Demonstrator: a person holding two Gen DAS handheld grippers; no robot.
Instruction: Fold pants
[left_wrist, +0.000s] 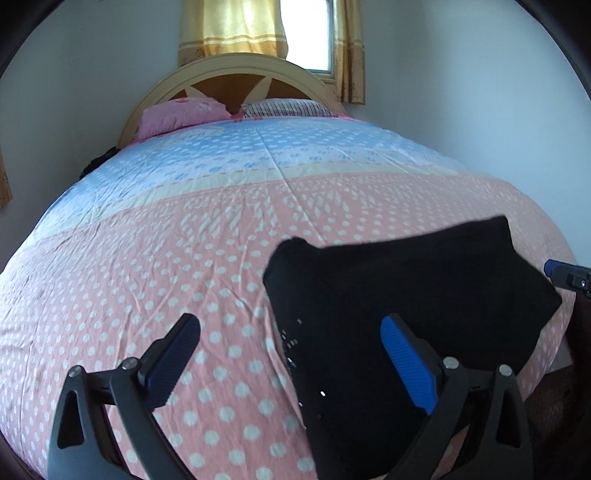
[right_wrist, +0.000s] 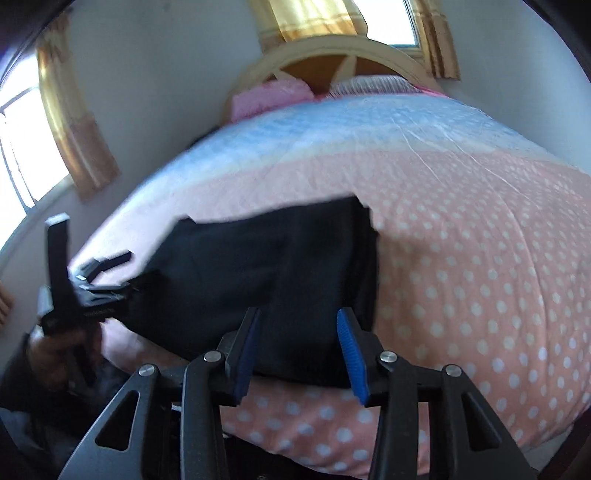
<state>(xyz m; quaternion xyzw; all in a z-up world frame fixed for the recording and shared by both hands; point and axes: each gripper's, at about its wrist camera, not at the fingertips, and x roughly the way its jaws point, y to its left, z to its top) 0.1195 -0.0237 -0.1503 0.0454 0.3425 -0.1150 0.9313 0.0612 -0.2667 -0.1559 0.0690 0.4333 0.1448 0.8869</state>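
The black pants (left_wrist: 406, 295) lie folded into a compact stack on the pink dotted bedspread, near the bed's front edge. In the right wrist view the pants (right_wrist: 266, 273) fill the middle. My left gripper (left_wrist: 291, 332) is open wide and empty, its right finger over the pants' near left edge. My right gripper (right_wrist: 295, 328) is open and empty, just above the pants' near edge. The left gripper also shows at the left of the right wrist view (right_wrist: 107, 267), at the pants' left end. A tip of the right gripper shows at the right of the left wrist view (left_wrist: 565, 275).
The bedspread (left_wrist: 184, 258) is pink with white dots, then blue toward the headboard (left_wrist: 236, 77). A pink pillow (left_wrist: 177, 114) and a striped pillow (left_wrist: 284, 107) lie at the head. Curtained windows (left_wrist: 306, 33) are behind and on the left wall (right_wrist: 22, 147).
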